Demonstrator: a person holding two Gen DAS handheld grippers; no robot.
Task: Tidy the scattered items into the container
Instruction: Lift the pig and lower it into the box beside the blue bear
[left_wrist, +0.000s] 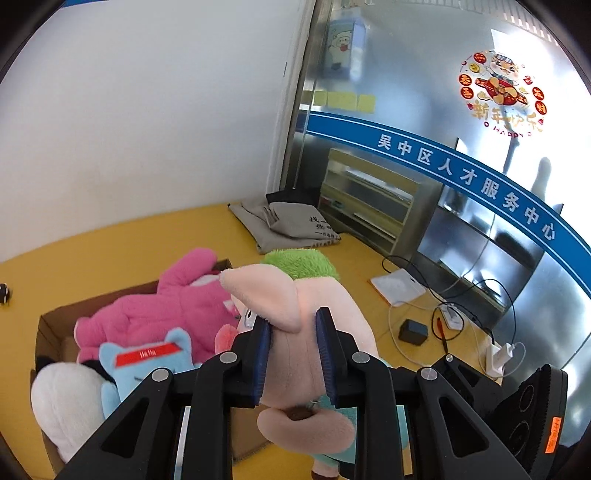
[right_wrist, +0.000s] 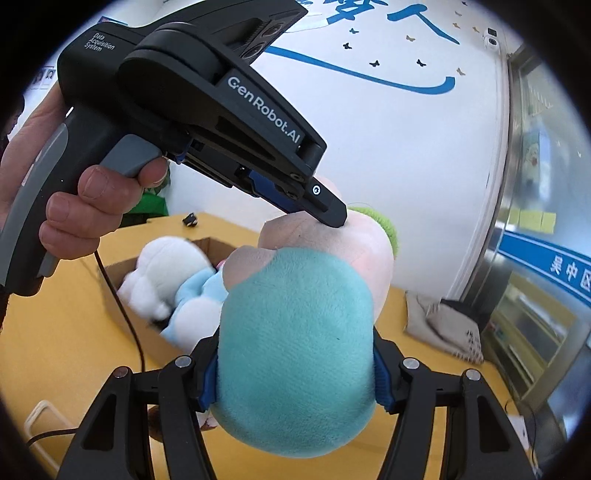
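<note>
Both grippers hold one plush pig doll (left_wrist: 295, 306) with pink skin, green hair and teal clothes. My left gripper (left_wrist: 293, 354) is shut on its pink head below the ear. My right gripper (right_wrist: 295, 373) is shut on its teal body (right_wrist: 295, 332). The doll hangs above the right end of a cardboard box (left_wrist: 55, 317) on the yellow table. In the box lie a pink plush (left_wrist: 166, 314), a light blue plush (left_wrist: 144, 365) and a white plush (left_wrist: 66, 398). The left gripper's body also shows in the right wrist view (right_wrist: 207, 110), its tip on the doll's head.
A folded grey cloth bag (left_wrist: 288, 221) lies at the table's far corner. A white pad (left_wrist: 397, 286), a black adapter (left_wrist: 413, 330), cables and a white charger (left_wrist: 498, 356) lie to the right by the glass wall. A small dark object (left_wrist: 4, 293) sits far left.
</note>
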